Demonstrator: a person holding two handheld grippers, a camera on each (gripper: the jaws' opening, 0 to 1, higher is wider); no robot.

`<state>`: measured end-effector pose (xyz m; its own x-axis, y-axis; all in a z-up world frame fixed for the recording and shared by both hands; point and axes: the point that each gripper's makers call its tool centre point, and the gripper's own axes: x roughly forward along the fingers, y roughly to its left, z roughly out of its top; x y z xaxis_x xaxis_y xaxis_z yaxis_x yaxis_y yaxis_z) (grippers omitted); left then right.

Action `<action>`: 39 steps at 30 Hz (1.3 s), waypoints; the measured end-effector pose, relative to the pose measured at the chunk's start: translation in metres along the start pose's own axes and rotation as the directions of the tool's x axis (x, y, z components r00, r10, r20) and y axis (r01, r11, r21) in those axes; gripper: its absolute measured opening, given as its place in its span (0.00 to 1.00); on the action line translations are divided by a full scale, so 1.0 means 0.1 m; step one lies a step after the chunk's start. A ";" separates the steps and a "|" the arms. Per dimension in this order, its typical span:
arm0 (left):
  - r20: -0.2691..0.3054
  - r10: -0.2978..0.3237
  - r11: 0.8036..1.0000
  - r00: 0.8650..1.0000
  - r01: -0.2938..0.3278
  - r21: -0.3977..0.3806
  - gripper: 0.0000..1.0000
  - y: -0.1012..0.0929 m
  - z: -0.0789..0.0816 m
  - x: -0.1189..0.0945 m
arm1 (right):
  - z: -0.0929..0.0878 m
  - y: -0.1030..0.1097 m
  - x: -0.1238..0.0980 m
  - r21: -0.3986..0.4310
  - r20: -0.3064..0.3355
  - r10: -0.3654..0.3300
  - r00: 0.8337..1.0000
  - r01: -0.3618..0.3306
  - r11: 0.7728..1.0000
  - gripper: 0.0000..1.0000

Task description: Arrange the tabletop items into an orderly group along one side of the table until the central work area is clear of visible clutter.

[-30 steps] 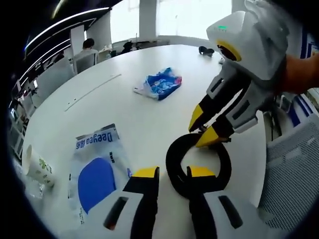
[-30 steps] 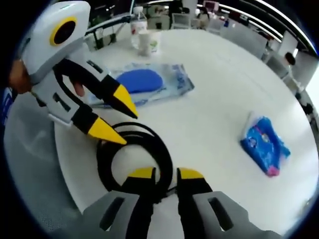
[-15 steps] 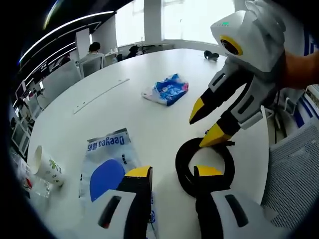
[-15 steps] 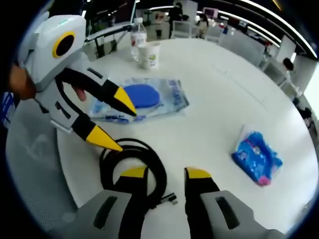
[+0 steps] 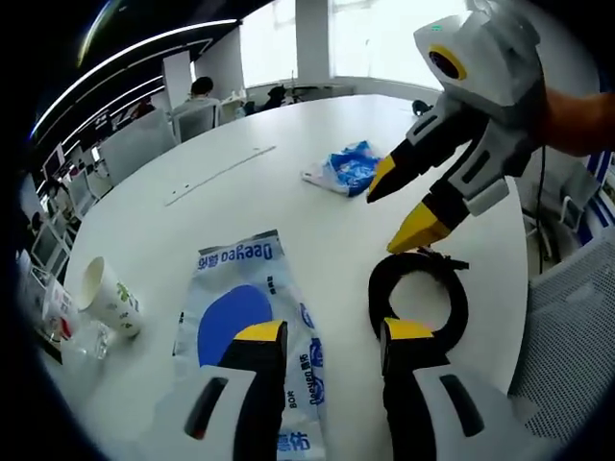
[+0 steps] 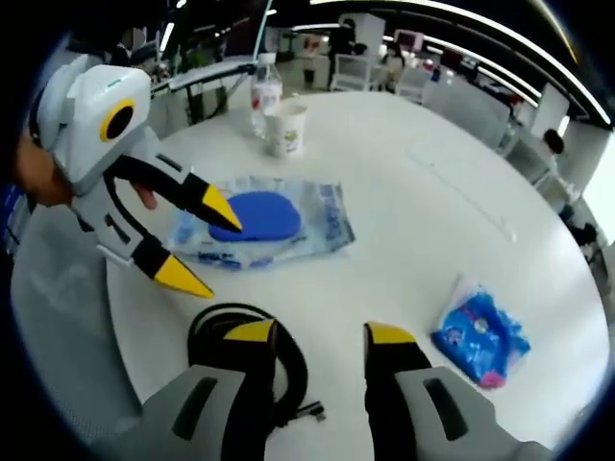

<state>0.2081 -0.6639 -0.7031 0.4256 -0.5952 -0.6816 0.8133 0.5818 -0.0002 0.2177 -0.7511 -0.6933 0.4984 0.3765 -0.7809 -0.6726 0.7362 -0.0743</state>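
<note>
A black coiled cable [image 5: 419, 292] lies flat on the white round table [image 5: 288, 206], just ahead of my left gripper [image 5: 333, 336], which is open and holds nothing. To the coil's left is a clear bag with a blue sponge [image 5: 240, 317]. My right gripper [image 5: 396, 206] comes in from the right, open, hovering above the coil. In the right gripper view the cable [image 6: 209, 329] sits beside my right gripper [image 6: 320, 334], apart from its jaws. The left gripper [image 6: 204, 244] hangs open over the near end of the sponge bag [image 6: 264, 221]. A blue packet [image 6: 479, 338] lies off to the right.
A paper cup [image 6: 284, 129] and a water bottle [image 6: 265, 88] stand at the table's far edge beyond the sponge bag. The cup [image 5: 110, 294] is at the left rim in the left gripper view. The blue packet [image 5: 348, 166] lies mid-table. A mesh chair [image 5: 569, 336] is close on the right.
Both grippers' jaws have spread wider and drawn back and up from the cable coil, which stays flat on the table. The views now take in more of the sponge bag and cup.
</note>
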 end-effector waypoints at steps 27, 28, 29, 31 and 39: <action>-0.023 0.081 0.996 0.996 -0.081 0.029 0.51 0.18 -0.28 -0.11 | 0.23 0.08 0.18 -0.017 0.022 0.032 0.999 -0.032 0.999 0.36; -0.023 0.085 0.996 0.996 -0.084 0.027 0.51 0.19 -0.30 -0.12 | 0.23 0.08 0.19 -0.019 0.021 0.033 0.999 -0.033 0.999 0.36; -0.026 0.087 0.996 0.996 -0.087 0.026 0.51 0.20 -0.31 -0.13 | 0.23 0.09 0.19 -0.019 0.020 0.035 0.999 -0.034 0.999 0.36; -0.031 0.091 0.996 0.995 -0.091 0.021 0.51 0.21 -0.36 -0.15 | 0.23 0.10 0.20 -0.018 0.018 0.036 0.999 -0.035 0.999 0.36; -0.040 0.110 0.994 0.993 -0.109 0.024 0.50 0.30 -0.42 -0.19 | 0.27 0.10 0.24 -0.021 0.016 0.039 0.999 -0.038 0.999 0.37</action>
<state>0.2075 -0.6115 -0.7208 0.4959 -0.5048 -0.7066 0.7714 0.6298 0.0913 0.2376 -0.7193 -0.6955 0.4806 0.4137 -0.7732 -0.7029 0.7090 -0.0576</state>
